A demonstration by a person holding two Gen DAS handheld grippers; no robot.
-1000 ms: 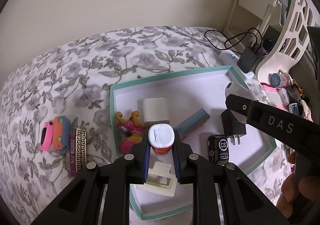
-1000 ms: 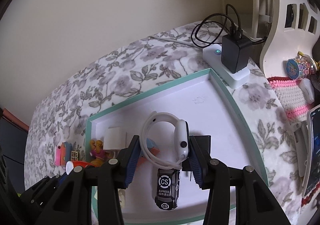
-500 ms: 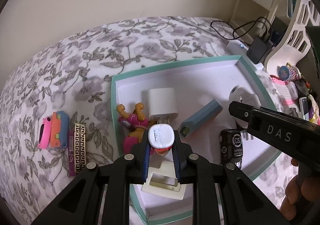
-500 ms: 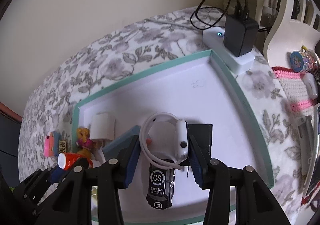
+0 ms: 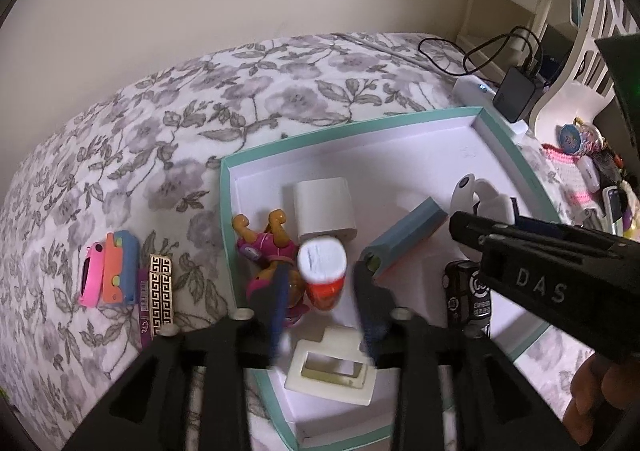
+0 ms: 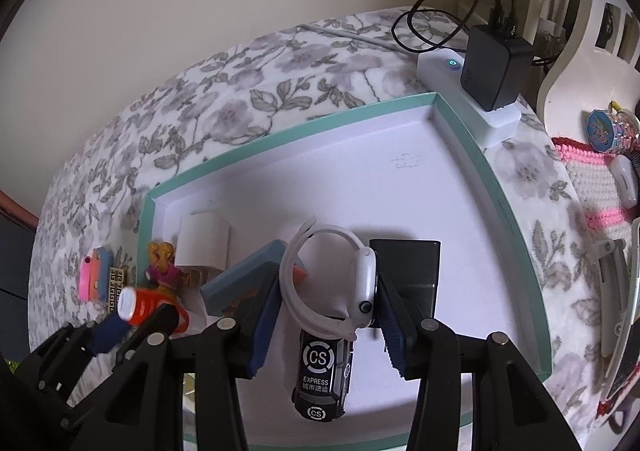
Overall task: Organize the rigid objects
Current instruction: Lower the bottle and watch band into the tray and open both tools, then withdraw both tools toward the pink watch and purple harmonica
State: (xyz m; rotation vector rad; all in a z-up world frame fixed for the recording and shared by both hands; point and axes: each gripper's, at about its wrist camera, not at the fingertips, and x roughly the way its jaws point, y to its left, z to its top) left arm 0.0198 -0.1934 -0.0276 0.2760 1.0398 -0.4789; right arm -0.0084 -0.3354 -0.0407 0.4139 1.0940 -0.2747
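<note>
A teal-rimmed white tray [image 5: 360, 131] lies on the flowered bedspread. My left gripper [image 5: 322, 303] hangs over its near left part. Its jaws are opening, and a red tube with a white cap [image 5: 322, 271] stands between them with a gap on each side. The right wrist view shows this tube [image 6: 148, 309] tilted at the lower left. My right gripper [image 6: 328, 283] is shut on a white smartwatch [image 6: 366, 283], just above a black toy car [image 6: 320, 375] in the tray [image 6: 280, 139]. From the left wrist view the watch [image 5: 480, 199] shows above the right gripper's black finger.
In the tray lie a white charger cube [image 5: 324, 207], a toy pup [image 5: 272, 251], a blue-grey box [image 5: 404, 243], a cream frame [image 5: 328, 371] and a black adapter [image 6: 408, 271]. A pink-orange toy [image 5: 108, 271] and a gold-patterned bar [image 5: 158, 295] lie left of it. A power strip [image 6: 492, 119] sits behind.
My left gripper's jaws have spread away from the red tube, which sits lower between them. The right gripper has sunk a little toward the tray with the watch.
</note>
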